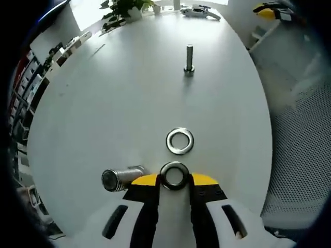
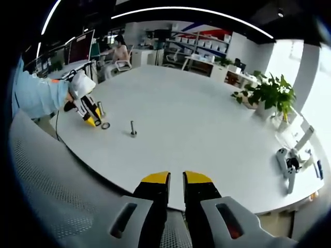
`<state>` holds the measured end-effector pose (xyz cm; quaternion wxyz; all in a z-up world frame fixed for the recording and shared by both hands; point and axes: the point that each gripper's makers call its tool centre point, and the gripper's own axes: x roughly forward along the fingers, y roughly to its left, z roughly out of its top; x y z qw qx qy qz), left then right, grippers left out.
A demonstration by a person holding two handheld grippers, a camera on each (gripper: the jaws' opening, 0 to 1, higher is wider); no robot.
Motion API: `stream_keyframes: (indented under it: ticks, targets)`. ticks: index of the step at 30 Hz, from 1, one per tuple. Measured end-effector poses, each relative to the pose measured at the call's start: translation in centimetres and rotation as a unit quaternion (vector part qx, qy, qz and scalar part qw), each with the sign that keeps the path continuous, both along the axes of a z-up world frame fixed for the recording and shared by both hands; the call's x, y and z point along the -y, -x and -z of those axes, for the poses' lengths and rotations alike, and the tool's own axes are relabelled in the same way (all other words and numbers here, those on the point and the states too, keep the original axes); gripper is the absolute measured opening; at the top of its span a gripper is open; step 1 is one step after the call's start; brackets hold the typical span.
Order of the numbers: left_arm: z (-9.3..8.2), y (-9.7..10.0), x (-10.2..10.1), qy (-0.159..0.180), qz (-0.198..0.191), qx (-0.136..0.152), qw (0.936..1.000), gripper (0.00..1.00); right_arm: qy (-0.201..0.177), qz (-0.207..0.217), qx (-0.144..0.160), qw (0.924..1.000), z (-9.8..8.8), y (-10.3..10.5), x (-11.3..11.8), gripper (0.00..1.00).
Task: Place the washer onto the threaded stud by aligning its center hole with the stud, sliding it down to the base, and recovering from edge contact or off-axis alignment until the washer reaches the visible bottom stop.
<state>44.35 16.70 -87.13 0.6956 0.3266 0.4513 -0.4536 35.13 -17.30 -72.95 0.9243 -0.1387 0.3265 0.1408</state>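
My broad white oval desk (image 2: 196,134) carries a leafy green potted plant (image 2: 269,93) at its far edge and a white handheld device (image 2: 289,165) lying near its rim. A grey mesh chair back (image 1: 300,155) stands beside my desk; shelving (image 2: 207,44) lines the wall behind.

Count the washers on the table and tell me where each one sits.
2. One washer sits between the tips of the left claw, beside a lying bolt. The second washer lies flat just beyond it, toward the upright stud. None seems hidden.
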Motion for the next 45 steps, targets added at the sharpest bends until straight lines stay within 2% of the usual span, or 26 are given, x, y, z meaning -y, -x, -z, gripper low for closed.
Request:
stream_keyframes:
  ticks: [8,14,31,38,45]
  targets:
    - [-1.0,-0.1,-0.1,0.004,-0.004,0.006,1.0,0.2,0.0,0.0,0.0,1.0,0.0,0.0,0.0,0.12]
    - [-2.5,0.2,0.2,0.011,-0.008,0.008,0.9999,0.2,-0.001,0.001,0.002,1.0,-0.1,0.0,0.0,0.12]
    - [-6.2,0.5,-0.5,-0.014,-0.003,0.018,0.9997,0.2,-0.003,-0.001,0.01,0.9999,-0.3,-0.1,-0.1,0.12]
    - [-7.5,-0.1,-0.9,-0.025,0.002,0.026,0.9994,0.2,-0.003,0.0,0.011,0.9999,-0.3,-0.2,0.0,0.12]
    - [-8.1,-1.5,-1.2,-0.04,0.009,0.036,0.9985,0.2,-0.004,0.0,0.011,0.9999,-0.3,-0.2,-0.1,0.12]
